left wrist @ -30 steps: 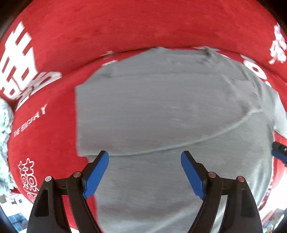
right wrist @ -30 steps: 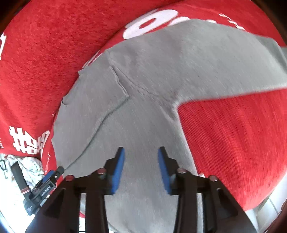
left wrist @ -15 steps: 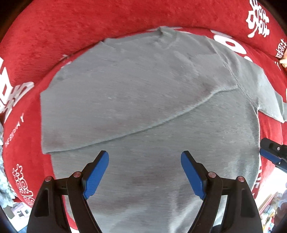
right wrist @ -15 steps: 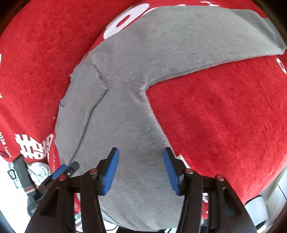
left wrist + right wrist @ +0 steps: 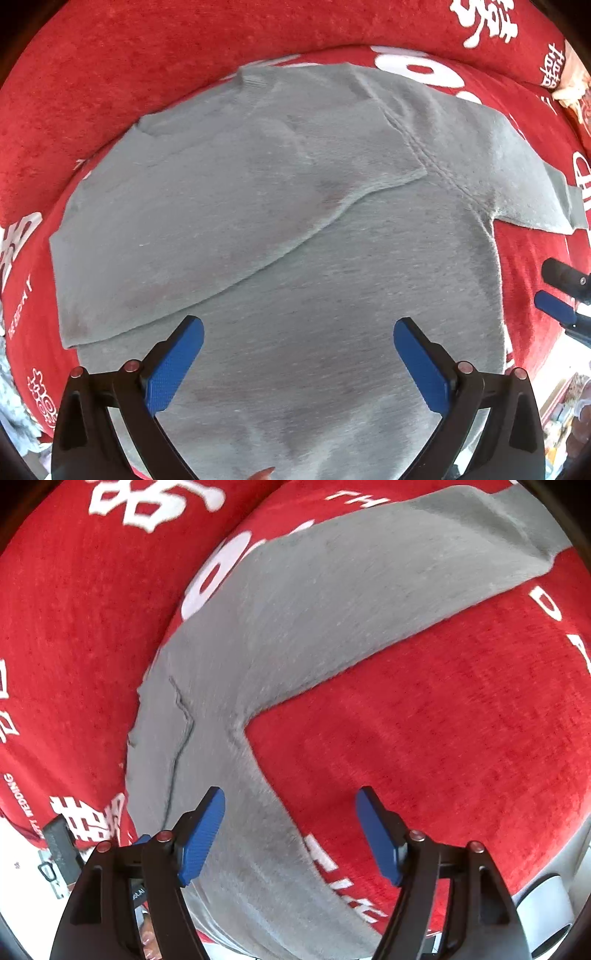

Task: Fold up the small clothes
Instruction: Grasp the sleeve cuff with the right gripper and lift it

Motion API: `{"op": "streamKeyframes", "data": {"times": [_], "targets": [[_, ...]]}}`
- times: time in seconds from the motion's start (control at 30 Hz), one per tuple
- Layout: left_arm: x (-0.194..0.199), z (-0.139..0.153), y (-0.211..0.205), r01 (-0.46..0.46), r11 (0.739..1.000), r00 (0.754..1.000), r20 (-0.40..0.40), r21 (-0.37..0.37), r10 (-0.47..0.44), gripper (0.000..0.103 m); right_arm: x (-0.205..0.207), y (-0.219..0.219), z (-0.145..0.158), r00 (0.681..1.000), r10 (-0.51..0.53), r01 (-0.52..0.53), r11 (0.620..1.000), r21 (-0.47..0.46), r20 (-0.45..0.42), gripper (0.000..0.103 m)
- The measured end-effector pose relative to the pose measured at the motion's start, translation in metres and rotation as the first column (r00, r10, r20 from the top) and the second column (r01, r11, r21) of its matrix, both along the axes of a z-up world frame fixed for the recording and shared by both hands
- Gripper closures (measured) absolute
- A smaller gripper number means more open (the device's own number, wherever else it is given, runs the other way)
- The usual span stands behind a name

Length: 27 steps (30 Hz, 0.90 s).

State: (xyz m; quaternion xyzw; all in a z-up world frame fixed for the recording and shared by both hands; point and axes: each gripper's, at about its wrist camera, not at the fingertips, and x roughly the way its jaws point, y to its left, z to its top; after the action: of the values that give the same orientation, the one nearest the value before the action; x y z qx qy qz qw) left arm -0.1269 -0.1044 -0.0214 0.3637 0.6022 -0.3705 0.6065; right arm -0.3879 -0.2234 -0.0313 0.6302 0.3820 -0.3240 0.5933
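Across a red plush cloth [image 5: 110, 74] printed with white characters lies a grey knit long-sleeved top [image 5: 295, 229], one side folded over its body, one sleeve [image 5: 369, 590] outstretched; left hand-held gripper [image 5: 298, 363] above the torso, jaws opening, nothing between; right hand-held gripper [image 5: 290, 836] over the hem edge, jaws opening, gripping nothing.

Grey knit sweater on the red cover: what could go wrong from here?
1. The left tool is opening over the grey knit sweater with nothing pinched; a grab mid-body may bunch both layers.
2. The folded-over sleeve could slip open.
3. The plush red printed cover may get pinched by the opening right tool.
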Motion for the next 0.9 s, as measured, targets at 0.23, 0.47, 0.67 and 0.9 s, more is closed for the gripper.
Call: {"op": "streamKeyframes", "data": {"times": [0.23, 0.47, 0.67, 0.9], "targets": [[-0.003, -0.003, -0.015, -0.017, 1.0, 0.999, 0.034, 0.023, 0.016, 0.0, -0.066, -0.032, 0.005, 0.976, -0.213, 0.216, 0.974, -0.071, 0.051, 0.026], [-0.015, 0.0, -0.035, -0.014, 1.0, 1.0, -0.016, 0.002, 0.014, 0.0, -0.145, -0.067, -0.003, 0.891, -0.453, 0.454, 0.881, -0.132, 0.039, 0.026], [-0.027, 0.0, -0.053, -0.012, 1.0, 1.0, -0.022, -0.014, 0.011, 0.0, -0.171, -0.092, -0.022, 0.83, -0.551, 0.557, 0.824, -0.106, 0.081, 0.026], [-0.033, 0.003, -0.06, -0.039, 0.999, 0.999, -0.039, -0.034, 0.038, 0.0, -0.169, -0.115, -0.034, 0.777, -0.612, 0.626, 0.776, -0.077, 0.147, 0.026]]}}
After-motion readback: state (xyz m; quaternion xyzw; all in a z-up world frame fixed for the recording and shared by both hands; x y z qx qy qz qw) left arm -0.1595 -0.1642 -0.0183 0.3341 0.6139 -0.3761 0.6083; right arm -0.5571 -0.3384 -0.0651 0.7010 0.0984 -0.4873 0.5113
